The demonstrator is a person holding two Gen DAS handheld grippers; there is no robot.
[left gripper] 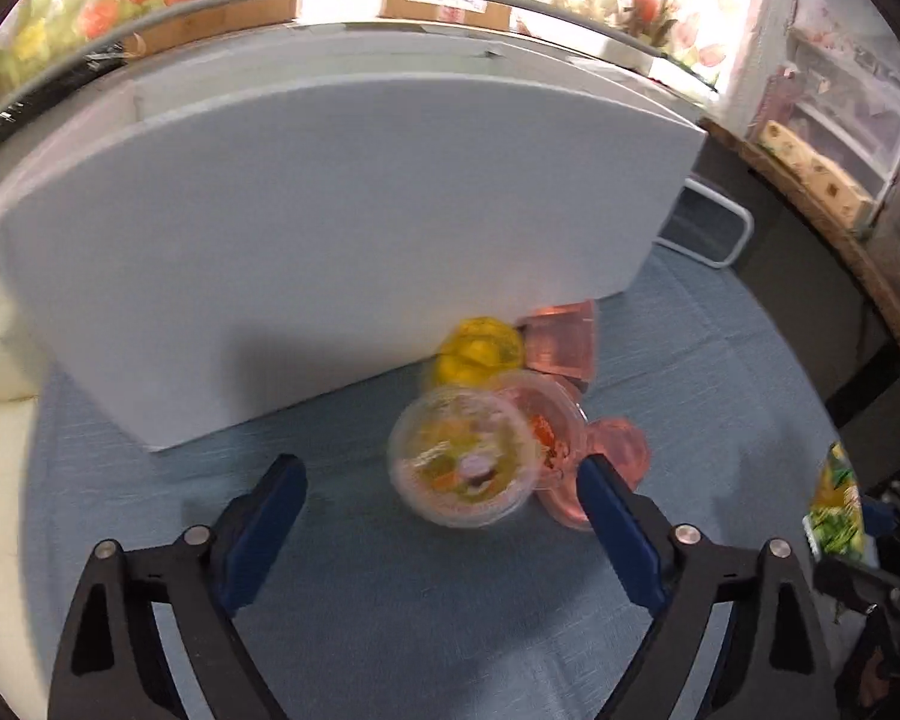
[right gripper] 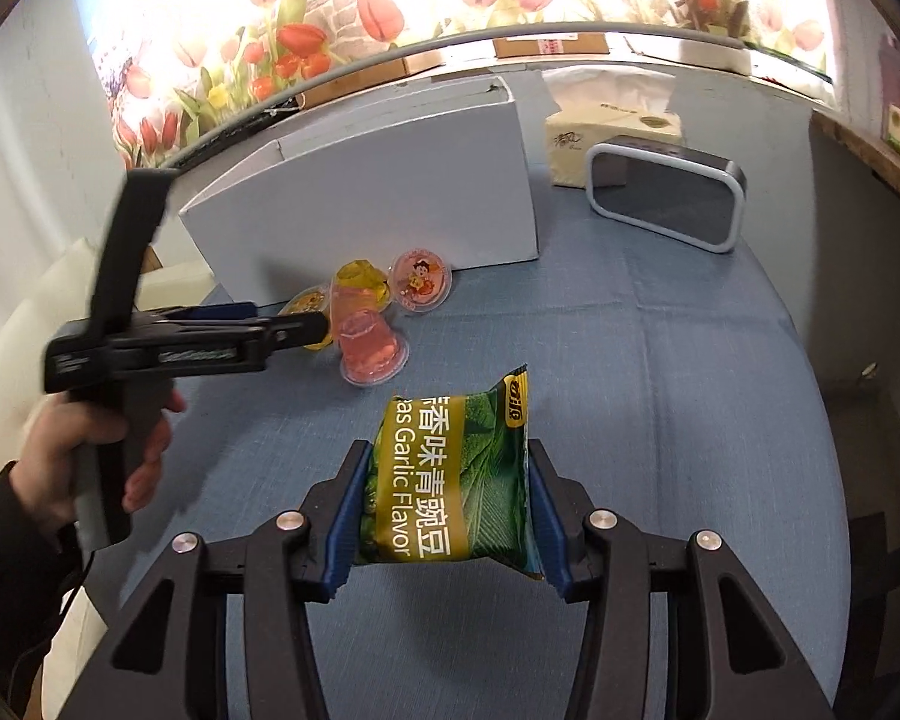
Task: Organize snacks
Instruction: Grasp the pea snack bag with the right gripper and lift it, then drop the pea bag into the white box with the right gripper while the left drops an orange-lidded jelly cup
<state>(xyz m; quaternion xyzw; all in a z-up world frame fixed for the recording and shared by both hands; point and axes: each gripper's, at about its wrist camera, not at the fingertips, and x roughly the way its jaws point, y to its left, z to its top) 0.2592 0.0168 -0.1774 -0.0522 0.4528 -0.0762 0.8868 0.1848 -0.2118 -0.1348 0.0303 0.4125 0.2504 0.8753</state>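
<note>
**Snack sorting under way on a blue-clothed tabletop**

A tabletop (right gripper: pixel 660 360) covered in blue woven cloth carries the scene. Toward its far edge stands a tall white cardboard box (right gripper: pixel 378 192), matte and plain-sided, probably the place the snacks are meant to go; whether its top is open cannot be told. To the box's right, near the far right corner, a dark rectangular clock-like device with a rounded white frame (right gripper: pixel 669 195) leans back in front of a cream tissue pack (right gripper: pixel 606 141).

The right hand-held gripper (right gripper: pixel 447 516) is clamped on a glossy green-and-yellow foil bag of garlic-flavour peas (right gripper: pixel 450 474), pinched at both sides and apparently held above the cloth, likely ready to carry.

Just before the box, a cluster of small clear plastic jelly cups (left gripper: pixel 498 414), pink and yellow, some tipped on their sides, lies touching. The left hand-held gripper (left gripper: pixel 441 480) has its blue-padded jaws spread wide and holds nothing, aimed at the nearest yellow-lidded cup (left gripper: pixel 465 468), seemingly lined up to straddle it.
</note>
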